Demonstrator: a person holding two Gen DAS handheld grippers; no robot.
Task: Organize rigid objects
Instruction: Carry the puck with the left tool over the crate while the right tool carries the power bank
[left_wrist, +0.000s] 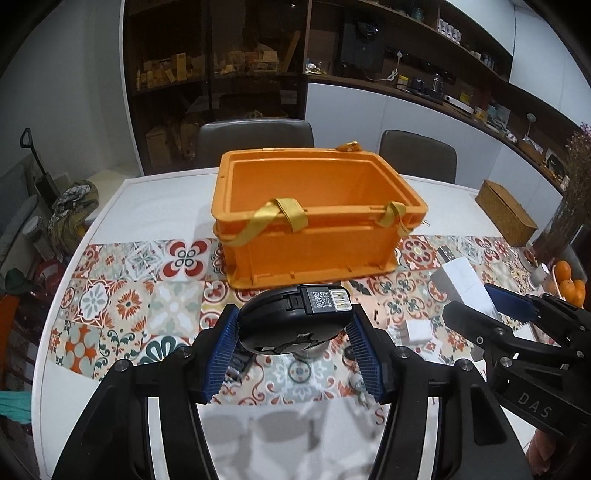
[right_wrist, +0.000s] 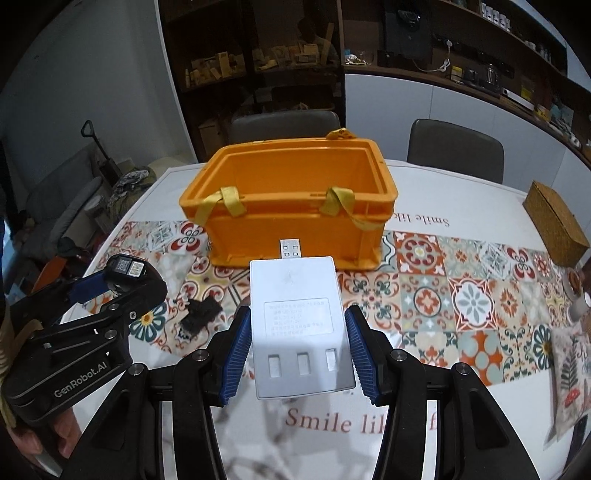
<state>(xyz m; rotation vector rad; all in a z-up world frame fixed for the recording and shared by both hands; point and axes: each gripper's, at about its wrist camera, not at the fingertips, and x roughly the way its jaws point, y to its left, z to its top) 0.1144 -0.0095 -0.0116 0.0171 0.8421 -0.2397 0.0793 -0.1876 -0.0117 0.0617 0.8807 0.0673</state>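
Here, patterned runner (right_wrist: 424, 295) crosses table (right_wrist: 461, 192).

Matt orange plastic crate (left_wrist: 317, 221); yellow cloth straps (left_wrist: 291, 212); smooth white plastic adapter (right_wrist: 299, 325); glossy black device (left_wrist: 291, 321).

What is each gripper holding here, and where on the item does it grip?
The left gripper clamps a round black plastic device by its opposite side edges. The right gripper clamps a flat white rectangular USB adapter by its long sides, plug pointing forward.
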